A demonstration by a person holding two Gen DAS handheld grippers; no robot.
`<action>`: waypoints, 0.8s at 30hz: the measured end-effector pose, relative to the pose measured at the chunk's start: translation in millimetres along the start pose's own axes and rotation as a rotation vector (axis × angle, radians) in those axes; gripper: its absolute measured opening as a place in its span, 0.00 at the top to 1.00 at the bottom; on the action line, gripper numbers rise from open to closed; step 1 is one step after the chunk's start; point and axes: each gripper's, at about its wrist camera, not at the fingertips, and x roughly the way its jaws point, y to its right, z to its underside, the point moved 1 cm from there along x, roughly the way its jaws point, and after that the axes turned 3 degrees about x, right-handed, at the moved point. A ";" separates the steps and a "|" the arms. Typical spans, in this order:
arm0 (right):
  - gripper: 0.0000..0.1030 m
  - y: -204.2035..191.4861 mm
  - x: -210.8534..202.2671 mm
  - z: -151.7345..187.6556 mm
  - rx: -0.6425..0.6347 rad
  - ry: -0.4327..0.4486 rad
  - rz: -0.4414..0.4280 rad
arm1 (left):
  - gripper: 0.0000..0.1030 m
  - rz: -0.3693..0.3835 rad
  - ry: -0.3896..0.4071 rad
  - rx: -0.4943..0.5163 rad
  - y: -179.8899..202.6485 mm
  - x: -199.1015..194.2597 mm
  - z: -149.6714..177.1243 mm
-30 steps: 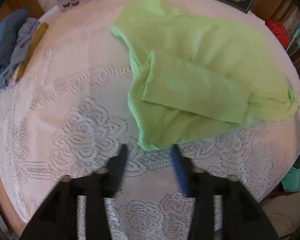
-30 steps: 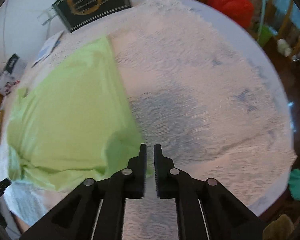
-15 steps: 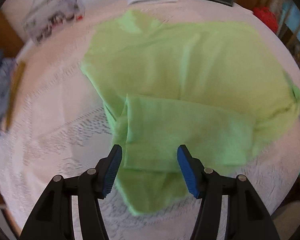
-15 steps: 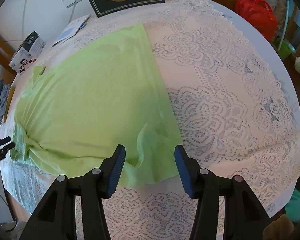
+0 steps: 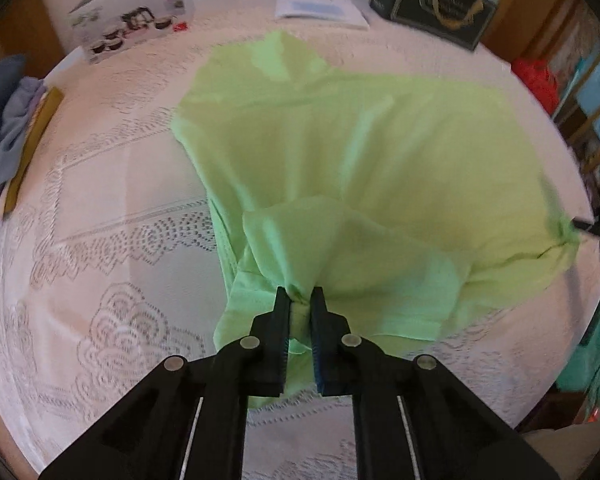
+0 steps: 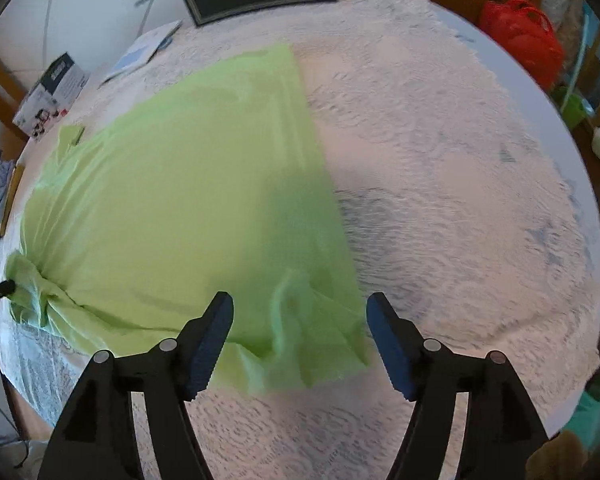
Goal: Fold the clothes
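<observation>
Currently the green garment (image 5: 360, 168) lies spread on the lace tablecloth (image 5: 100, 240), its long axis running left to right across the near half of the table. The left gripper (image 5: 300, 300) has just been closing and now pinches a bunched fold of cloth at the garment's near left corner; fabric is visibly gathered between the pressed-together jaws. The right gripper (image 6: 300, 308) has just been opening; its jaws stand spread, straddling the rumpled near right corner (image 6: 312, 320) of the garment without the pads pressing on it. That corner lies directly ahead of and between the right fingers (image 6: 216, 332), so this gripper is the nearer one to it. Judged from the layout, the coming move depends on the right jaws closing on this corner, so that both near corners can be carried toward the far edge. Cloth slipping out before closure is the likely risk.
</observation>
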 end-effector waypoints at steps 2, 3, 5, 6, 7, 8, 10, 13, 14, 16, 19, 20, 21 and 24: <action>0.91 -7.1 16.2 1.9 -0.036 -0.053 0.045 | 0.93 0.011 0.022 -0.023 1.9 -10.0 1.8; 0.96 -9.6 21.6 3.6 -0.051 -0.072 0.073 | 0.93 0.018 0.037 -0.033 2.6 -18.6 0.7; 0.97 -5.5 12.0 8.1 -0.016 -0.046 0.056 | 0.93 0.046 0.074 -0.045 0.8 -40.2 3.1; 0.97 -1.4 2.6 9.3 0.008 -0.018 0.047 | 0.93 0.062 0.091 -0.049 -1.0 -50.7 4.6; 0.97 5.0 -10.9 10.7 0.041 0.017 0.032 | 0.93 0.077 0.106 -0.055 -2.1 -60.4 5.9; 0.97 12.5 -25.4 12.6 0.077 0.052 0.008 | 0.93 0.093 0.113 -0.064 -1.4 -68.6 6.5; 0.97 25.6 -50.3 13.6 0.133 0.110 -0.036 | 0.93 0.126 0.128 -0.081 -0.2 -84.9 7.8; 0.97 35.2 -67.4 0.7 0.159 0.148 -0.079 | 0.93 0.173 0.149 -0.110 0.6 -107.7 8.1; 0.97 35.1 -67.9 -6.9 0.156 0.149 -0.095 | 0.93 0.185 0.149 -0.128 -1.7 -109.1 3.4; 0.97 29.9 -59.6 -28.2 0.141 0.133 -0.122 | 0.93 0.197 0.141 -0.166 -4.5 -104.6 -9.4; 0.97 15.6 -33.1 -66.7 0.097 0.102 -0.123 | 0.93 0.170 0.115 -0.219 -21.6 -75.8 -41.0; 0.97 11.0 -23.6 -80.4 0.091 0.096 -0.124 | 0.93 0.156 0.105 -0.234 -27.4 -65.6 -51.2; 0.97 6.6 -14.0 -94.0 0.085 0.089 -0.124 | 0.93 0.130 0.093 -0.241 -33.2 -54.2 -60.5; 0.93 11.0 10.9 -118.0 0.123 0.083 -0.075 | 0.91 0.061 0.044 -0.236 -46.7 -23.0 -82.5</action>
